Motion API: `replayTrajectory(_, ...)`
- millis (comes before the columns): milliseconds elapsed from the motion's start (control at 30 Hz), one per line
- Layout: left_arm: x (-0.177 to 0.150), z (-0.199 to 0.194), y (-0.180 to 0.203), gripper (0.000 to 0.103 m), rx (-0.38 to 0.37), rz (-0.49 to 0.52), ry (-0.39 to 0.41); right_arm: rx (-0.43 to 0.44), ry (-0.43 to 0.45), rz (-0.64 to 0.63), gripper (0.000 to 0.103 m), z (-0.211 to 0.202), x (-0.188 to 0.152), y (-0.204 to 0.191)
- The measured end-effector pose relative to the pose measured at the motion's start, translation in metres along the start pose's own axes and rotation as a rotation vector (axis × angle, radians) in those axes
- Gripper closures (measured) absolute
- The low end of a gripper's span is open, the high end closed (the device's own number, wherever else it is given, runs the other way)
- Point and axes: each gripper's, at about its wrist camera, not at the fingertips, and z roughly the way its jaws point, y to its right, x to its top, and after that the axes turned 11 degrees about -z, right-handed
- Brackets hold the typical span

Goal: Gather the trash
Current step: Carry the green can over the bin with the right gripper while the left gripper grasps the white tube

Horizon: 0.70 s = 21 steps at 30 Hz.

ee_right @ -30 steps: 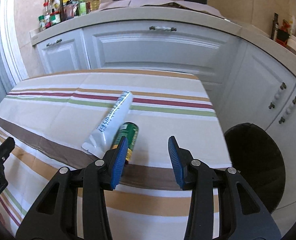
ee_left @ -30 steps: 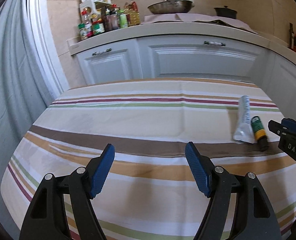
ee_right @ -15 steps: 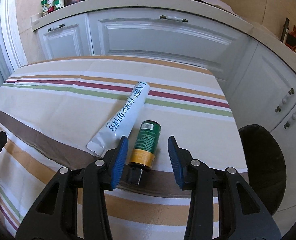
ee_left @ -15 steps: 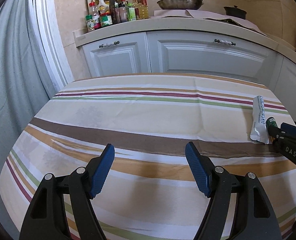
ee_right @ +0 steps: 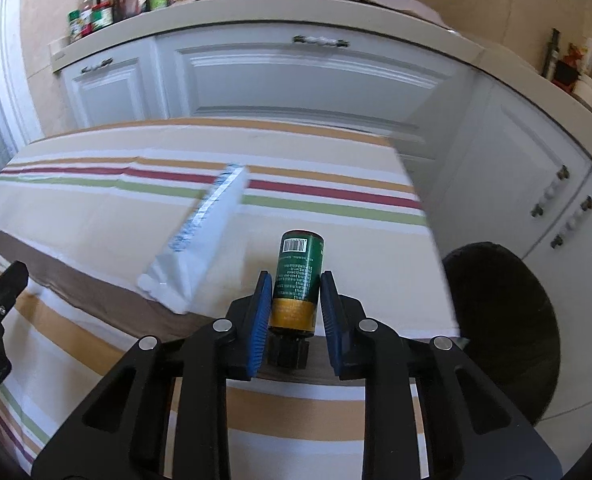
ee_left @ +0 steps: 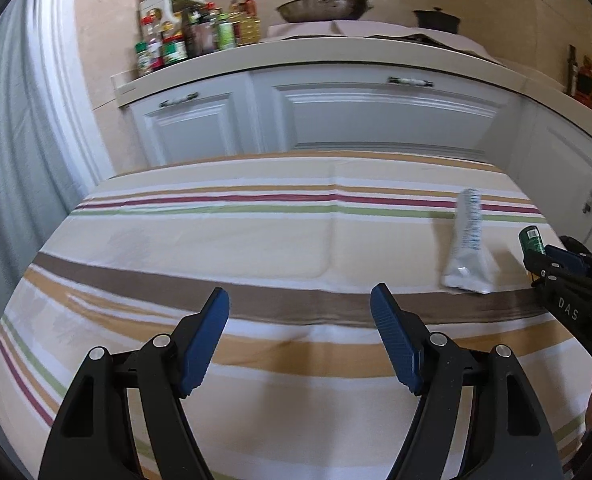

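Note:
My right gripper (ee_right: 296, 284) is shut on a small green bottle (ee_right: 299, 276) with a gold band and a black cap, and holds it just above the striped tablecloth (ee_right: 95, 220). The bottle's base (ee_left: 531, 238) also shows at the right edge of the left wrist view, held in the right gripper (ee_left: 536, 258). A white squeezed tube (ee_right: 203, 240) lies on the cloth to the left of the bottle; it also shows in the left wrist view (ee_left: 467, 248). My left gripper (ee_left: 300, 312) is open and empty over the near middle of the table.
A black trash bin (ee_right: 504, 320) stands on the floor past the table's right edge. White kitchen cabinets (ee_left: 336, 120) run behind the table, with spice bottles (ee_left: 183, 36), a wok and a pot on the counter. A curtain hangs at the left.
My right gripper closed its fingers on the green bottle and lifted it, so it now points away from me. The left gripper shifted slightly and stayed open.

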Motion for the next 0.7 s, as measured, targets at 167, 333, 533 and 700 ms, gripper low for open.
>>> replayTrajectory(167, 0.0, 0.0, 0.03, 0.032, -0.053, 0.038, 0.001, -0.029, 0.006, 0.046, 0.079, -0.006, -0.008, 0.028)
replayTrajectory(333, 0.0, 0.002, 0.057, 0.032, -0.081, 0.082, 0.003, -0.055, 0.009, 0.086, 0.079, -0.01, -0.018, 0.055)
replayTrajectory(533, 0.003, 0.008, 0.081, 0.032, -0.096, 0.112, -0.001, -0.077, 0.014, 0.122, 0.079, -0.014, -0.027, 0.08)
replayTrajectory(700, 0.006, 0.016, 0.096, 0.032, -0.096, 0.135, -0.001, -0.09, 0.016, 0.15, 0.079, -0.016, -0.033, 0.098)
